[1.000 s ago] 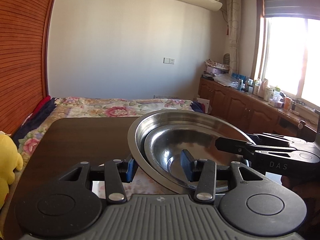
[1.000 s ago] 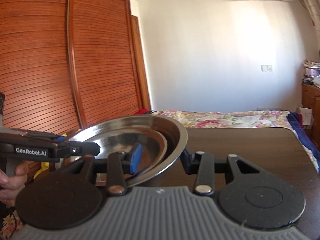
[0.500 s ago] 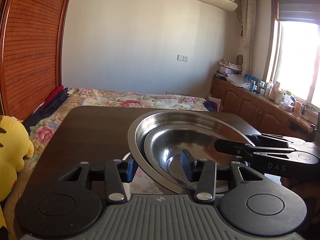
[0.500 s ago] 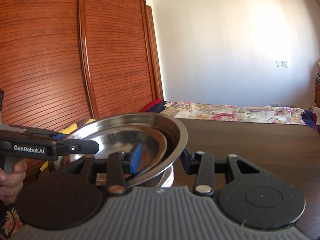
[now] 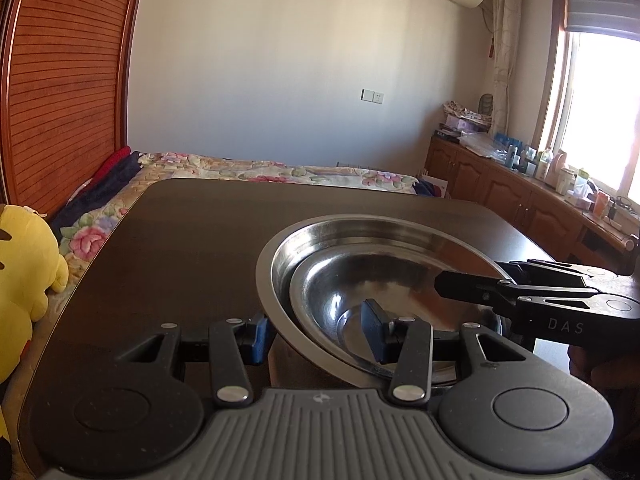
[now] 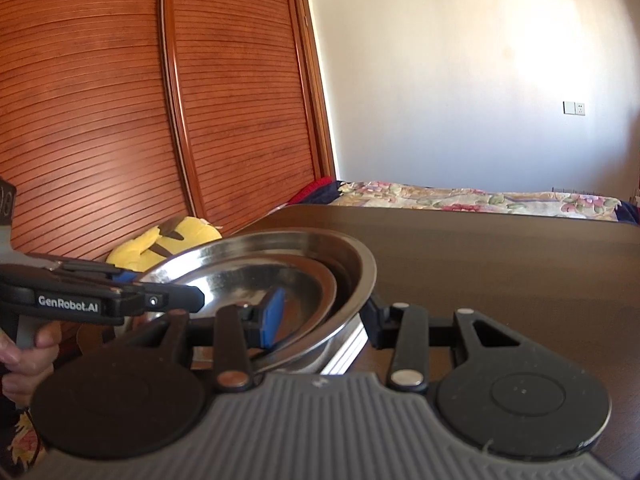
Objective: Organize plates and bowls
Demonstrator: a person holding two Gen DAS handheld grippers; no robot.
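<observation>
- In the left wrist view, the left gripper fills the lower part of the frame and points slightly downward over the desk. Its two blue pads are clamped on the near rim of the large steel bowl: one pad is outside the wall at lower centre, the other is inside.
- In the right wrist view, the right gripper is also at the bottom of the frame, pointing a little downward. It is clamped on the opposite rim of the same large steel bowl, with the blue pad inside the bowl and the dark finger outside, to the right of the wall.
- A smaller steel bowl sits nested inside the large one, shifted toward the right gripper's side; in the right wrist view it lies left of centre.
- The stack is tilted in both views and is just above the desk. Under it, in the right wrist view, a piece of white and metal dishware shows at lower centre; I cannot tell if the bowl touches it.
- Each gripper appears in the other camera: the right one enters from the right edge of the left view, the left one from the left edge of the right view, where a person's hand grips its handle.
- Farther away, a yellow plush toy is at the left edge, beside the desk.
- Behind the desk, a bed with a flowered cover is across the middle of the frame.
</observation>
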